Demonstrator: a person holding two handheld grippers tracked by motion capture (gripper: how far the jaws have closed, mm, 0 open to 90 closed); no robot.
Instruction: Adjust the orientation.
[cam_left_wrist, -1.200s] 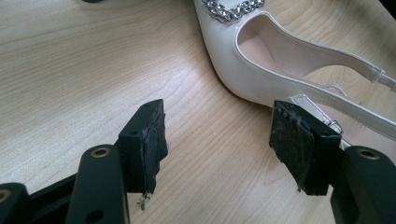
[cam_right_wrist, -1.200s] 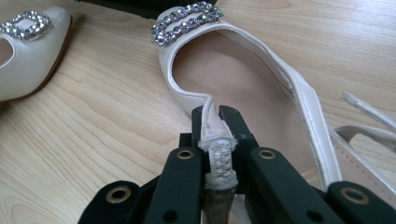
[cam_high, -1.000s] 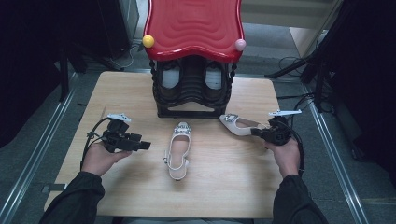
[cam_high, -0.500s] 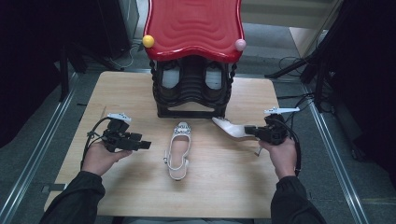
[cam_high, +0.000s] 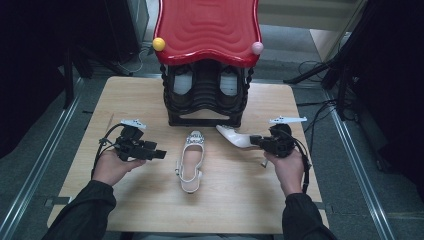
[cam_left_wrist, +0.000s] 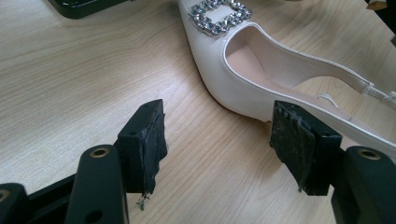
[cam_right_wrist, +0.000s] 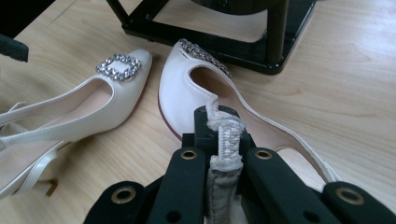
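Note:
Two white slingback shoes with rhinestone buckles are on the wooden table (cam_high: 125, 95). One shoe (cam_high: 190, 160) lies flat at the centre, toe toward the rack. My right gripper (cam_high: 257, 141) is shut on the side rim of the other shoe (cam_high: 233, 136), which is lifted with its toe pointing left. In the right gripper view the pads (cam_right_wrist: 224, 123) pinch that rim, and the held shoe (cam_right_wrist: 180, 93) reaches toward the rack foot. My left gripper (cam_high: 161, 154) stands open just left of the flat shoe. The left gripper view shows its jaws (cam_left_wrist: 219, 135) apart with that shoe (cam_left_wrist: 243, 79) beyond them.
A black shoe rack (cam_high: 205, 95) with a red wavy top (cam_high: 207, 27) stands at the back centre and holds pale shoes inside. A yellow ball (cam_high: 159, 44) and a pink ball (cam_high: 257, 48) sit on its corners. Dark equipment and cables flank the table.
My right gripper has carried the held shoe leftward and a little up, toward the rack front. The left gripper and the flat shoe have stayed put.

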